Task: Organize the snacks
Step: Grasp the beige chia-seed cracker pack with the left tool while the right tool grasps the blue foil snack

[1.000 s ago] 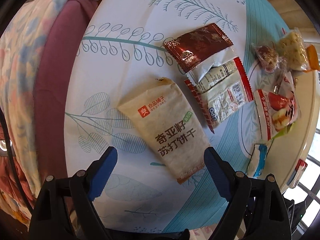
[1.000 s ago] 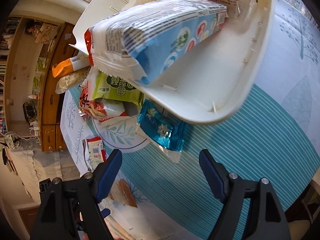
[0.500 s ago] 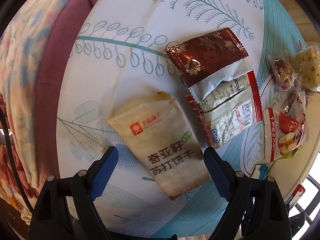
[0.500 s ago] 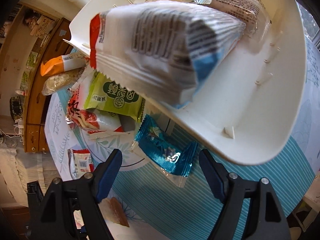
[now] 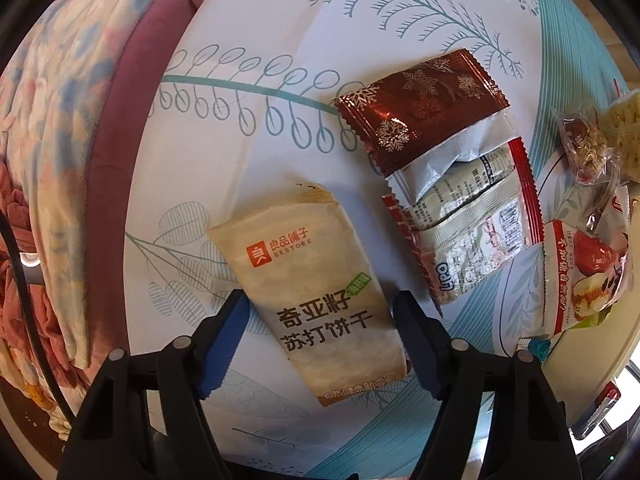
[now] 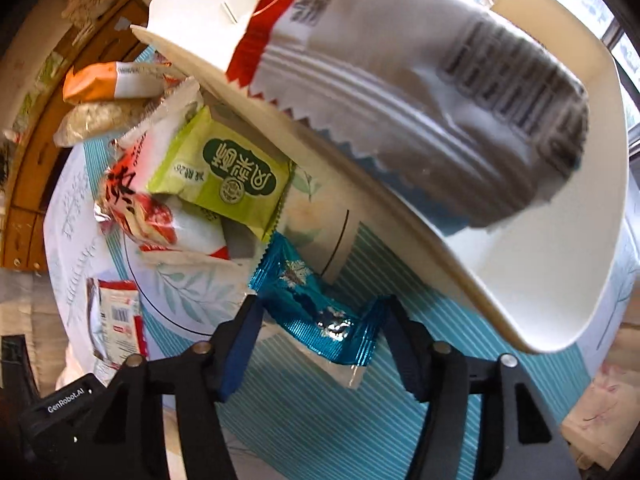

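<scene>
In the left wrist view a beige cracker packet (image 5: 316,292) lies flat on the leaf-print tablecloth (image 5: 248,60). My left gripper (image 5: 320,320) straddles its near half. Its jaws are closing, the blue pads just at the packet's long edges, and the packet is not squeezed. In the right wrist view my right gripper (image 6: 320,312) is closing on a shiny blue foil packet (image 6: 316,316), whose right end curls up against the pad. Right behind it stands a white tray (image 6: 560,344) that holds a large white, red-ended bag (image 6: 440,100).
Beside the cracker packet lie a red-brown snowflake packet (image 5: 420,104), a silver red-edged packet (image 5: 472,216) and an apple-picture packet (image 5: 588,280). A flowered blanket (image 5: 60,160) borders the table's left edge. Left of the tray lie a green packet (image 6: 228,184), a red-white packet (image 6: 152,216) and an orange packet (image 6: 100,80).
Both grippers' jaws have narrowed. The left has come down over the cracker packet. The right has moved in onto the blue packet, which lay flat before and now curls at one end.
</scene>
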{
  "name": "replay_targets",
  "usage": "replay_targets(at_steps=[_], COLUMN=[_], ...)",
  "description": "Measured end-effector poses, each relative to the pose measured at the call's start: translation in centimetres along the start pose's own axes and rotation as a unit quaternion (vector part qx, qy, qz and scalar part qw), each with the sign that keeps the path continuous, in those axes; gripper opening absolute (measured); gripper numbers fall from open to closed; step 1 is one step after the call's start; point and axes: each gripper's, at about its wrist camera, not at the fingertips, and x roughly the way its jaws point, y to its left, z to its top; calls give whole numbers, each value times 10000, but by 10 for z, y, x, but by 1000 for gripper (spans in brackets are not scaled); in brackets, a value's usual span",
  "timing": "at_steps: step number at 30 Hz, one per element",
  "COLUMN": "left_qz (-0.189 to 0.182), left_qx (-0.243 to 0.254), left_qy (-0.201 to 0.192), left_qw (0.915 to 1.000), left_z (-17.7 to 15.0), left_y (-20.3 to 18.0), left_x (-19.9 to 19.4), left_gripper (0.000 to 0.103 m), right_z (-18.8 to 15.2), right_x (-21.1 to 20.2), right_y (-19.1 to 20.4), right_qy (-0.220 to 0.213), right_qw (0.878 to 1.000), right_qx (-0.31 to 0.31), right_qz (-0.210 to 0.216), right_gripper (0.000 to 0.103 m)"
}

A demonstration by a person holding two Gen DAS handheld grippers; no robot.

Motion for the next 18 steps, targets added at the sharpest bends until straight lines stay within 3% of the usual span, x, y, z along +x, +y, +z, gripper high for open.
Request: replay_targets(at_steps=[3, 7, 15, 18], left_qz=[-12, -36, -422, -504], left_qx=[-52, -53, -193, -148], left_qy=[-34, -109, 53, -68], left_qw=[10000, 9999, 9989, 9986], left_z=[-5, -10, -28, -40], left_y=[2, 6, 26, 35], left_x=[-2, -5, -2, -6], left_gripper=[66, 61, 57, 57], right_z=[0, -1, -16, -21], right_x=[0, 0, -3, -12], right_y=[-1, -2, -7, -5], right_qy=[30, 187, 457, 466], right_qw=[9999, 9994, 9980, 9975], right_qx=[-1, -28, -141, -287], right_qz=[111, 280, 407, 441], right_gripper=[47, 41, 36, 36])
